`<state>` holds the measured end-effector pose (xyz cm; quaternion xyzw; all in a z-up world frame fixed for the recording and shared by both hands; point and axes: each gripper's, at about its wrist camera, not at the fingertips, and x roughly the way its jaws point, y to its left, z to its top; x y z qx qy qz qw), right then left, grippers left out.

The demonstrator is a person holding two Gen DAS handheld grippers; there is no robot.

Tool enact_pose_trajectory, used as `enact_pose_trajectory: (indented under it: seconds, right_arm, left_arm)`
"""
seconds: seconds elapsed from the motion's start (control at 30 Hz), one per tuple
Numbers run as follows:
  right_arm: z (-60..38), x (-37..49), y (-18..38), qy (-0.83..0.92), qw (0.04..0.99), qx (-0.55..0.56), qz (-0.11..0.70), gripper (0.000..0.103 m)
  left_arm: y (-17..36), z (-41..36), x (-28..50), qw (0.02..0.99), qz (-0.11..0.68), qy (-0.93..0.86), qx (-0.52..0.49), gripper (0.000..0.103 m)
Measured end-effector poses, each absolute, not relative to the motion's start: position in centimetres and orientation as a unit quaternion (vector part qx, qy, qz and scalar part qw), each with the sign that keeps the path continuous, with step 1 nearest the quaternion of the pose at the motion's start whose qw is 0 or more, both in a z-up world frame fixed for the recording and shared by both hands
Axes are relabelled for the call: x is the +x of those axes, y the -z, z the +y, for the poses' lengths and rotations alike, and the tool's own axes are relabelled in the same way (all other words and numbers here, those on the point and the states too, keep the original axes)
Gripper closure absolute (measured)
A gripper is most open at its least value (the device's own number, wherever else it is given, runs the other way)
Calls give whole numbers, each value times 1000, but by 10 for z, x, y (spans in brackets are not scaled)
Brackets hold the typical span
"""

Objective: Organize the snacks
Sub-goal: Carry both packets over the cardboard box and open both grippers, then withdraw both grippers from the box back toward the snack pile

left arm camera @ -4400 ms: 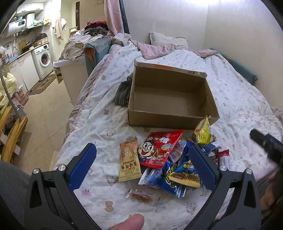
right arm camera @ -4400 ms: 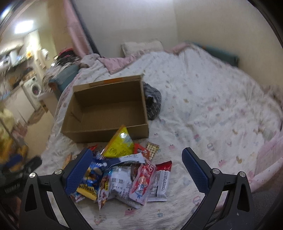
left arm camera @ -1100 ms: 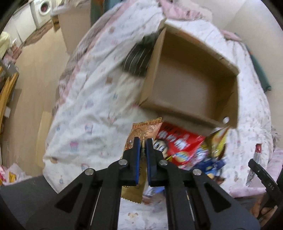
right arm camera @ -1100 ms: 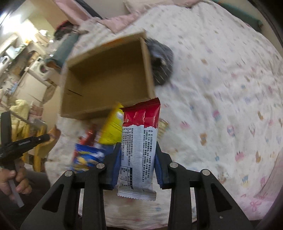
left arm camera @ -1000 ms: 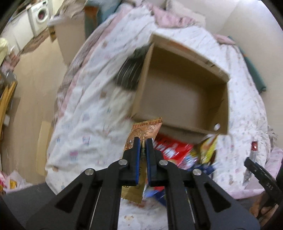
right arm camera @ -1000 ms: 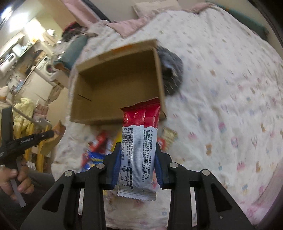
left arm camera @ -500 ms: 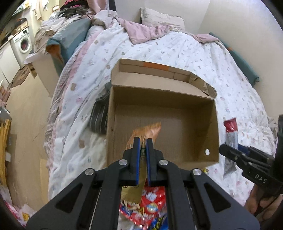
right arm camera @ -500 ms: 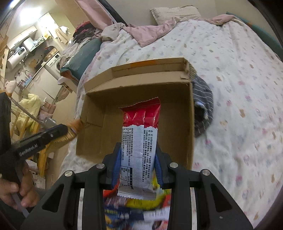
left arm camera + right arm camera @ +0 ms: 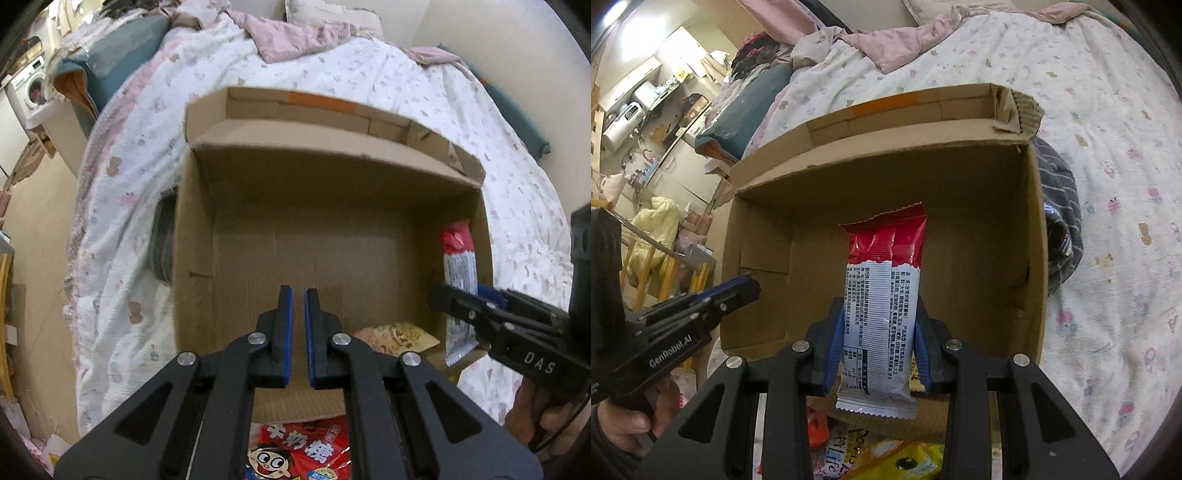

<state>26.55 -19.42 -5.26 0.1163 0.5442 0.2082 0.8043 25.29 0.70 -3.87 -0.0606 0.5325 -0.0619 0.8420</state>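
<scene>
Holding a red-and-white snack bar (image 9: 884, 295) over the cardboard box (image 9: 768, 184), the right gripper (image 9: 877, 343) has its jaws clamped on the wrapper's lower half; the bar's red end points at the box's far wall.

Left gripper (image 9: 297, 332): jaws a narrow slit apart, nothing between them, poised over the near half of the box.

One tan snack packet (image 9: 400, 336) lies flat on the box floor, in the near right corner. Otherwise the box floor is bare.

Remaining pile sits on the bed just outside the box's near wall: a red cartoon-face bag (image 9: 299, 454), plus yellow and white packets (image 9: 886, 458).

Progress, judged: early. One item boxed, a second about to be released, most of the pile not yet moved.

Striped dark cloth (image 9: 1062, 221) lies against the box's right wall, outside.
</scene>
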Motion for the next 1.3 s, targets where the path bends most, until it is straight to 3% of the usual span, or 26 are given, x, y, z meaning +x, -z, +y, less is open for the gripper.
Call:
enact_pose_trajectory:
  seconds: [0.23, 0.3, 0.37, 0.4, 0.43, 0.47, 1.3]
  right_arm:
    - [-192, 268, 64, -210, 797, 113, 555, 68]
    - [-193, 269, 66, -205, 797, 115, 557, 65]
    - [-197, 269, 66, -198, 800, 121, 553, 61]
    - [-197, 270, 65, -199, 800, 124, 552, 53]
    - [-199, 270, 65, -197, 802, 128, 550, 31]
    - [-202, 269, 62, -194, 806, 135, 543, 17]
    - [-220, 226, 22, -187, 831, 142, 505, 16]
  left_arm:
    - [45, 2, 249, 837, 541, 66, -56, 98]
    - [42, 2, 248, 838, 539, 66, -56, 90]
    - [39, 3, 246, 841, 534, 64, -55, 53]
    - [36, 4, 244, 846, 527, 60, -54, 43]
    - [34, 4, 243, 850, 521, 58, -53, 31]
    - [31, 5, 241, 853, 516, 56, -52, 25]
    - [19, 16, 201, 857, 510, 44, -50, 24]
